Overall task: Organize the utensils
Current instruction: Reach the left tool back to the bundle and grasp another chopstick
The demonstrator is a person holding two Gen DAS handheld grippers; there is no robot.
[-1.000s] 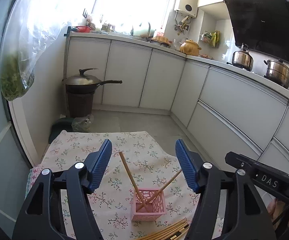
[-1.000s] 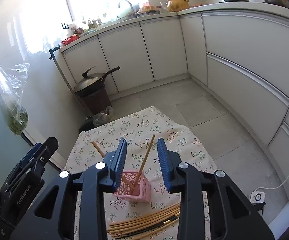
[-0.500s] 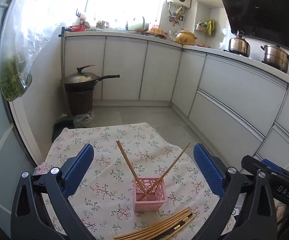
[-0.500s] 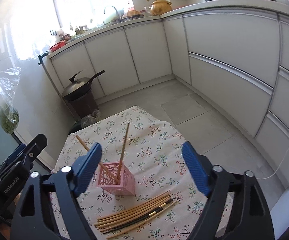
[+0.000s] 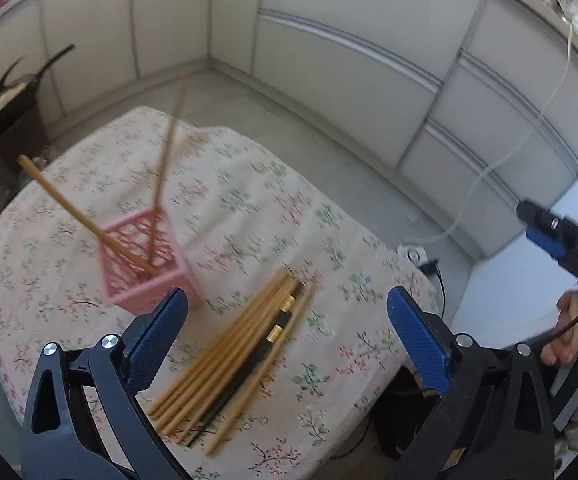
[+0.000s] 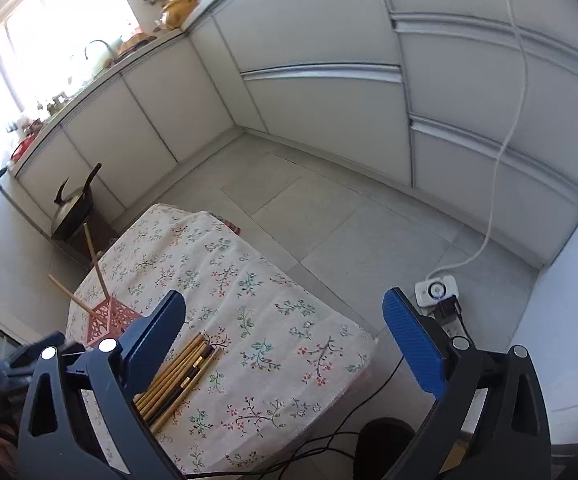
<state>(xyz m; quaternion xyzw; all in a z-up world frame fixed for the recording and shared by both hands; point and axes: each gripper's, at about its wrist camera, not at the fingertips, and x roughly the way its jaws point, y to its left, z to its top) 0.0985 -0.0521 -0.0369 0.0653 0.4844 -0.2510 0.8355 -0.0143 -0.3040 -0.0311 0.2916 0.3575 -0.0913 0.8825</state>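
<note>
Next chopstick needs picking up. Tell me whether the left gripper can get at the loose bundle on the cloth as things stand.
Probably yes. The left gripper is open above the chopstick bundle, with nothing between them. The pink basket stands off to the side.

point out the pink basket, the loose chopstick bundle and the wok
pink basket (image 5: 151, 286), left wrist view, near side wall
chopstick bundle (image 5: 233, 356), left wrist view, middle of the sticks
wok (image 6: 73, 213), right wrist view, dark rim

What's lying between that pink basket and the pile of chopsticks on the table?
Nothing: only bare flowered tablecloth separates the pink basket from the chopstick pile, seen in the left wrist view.
</note>
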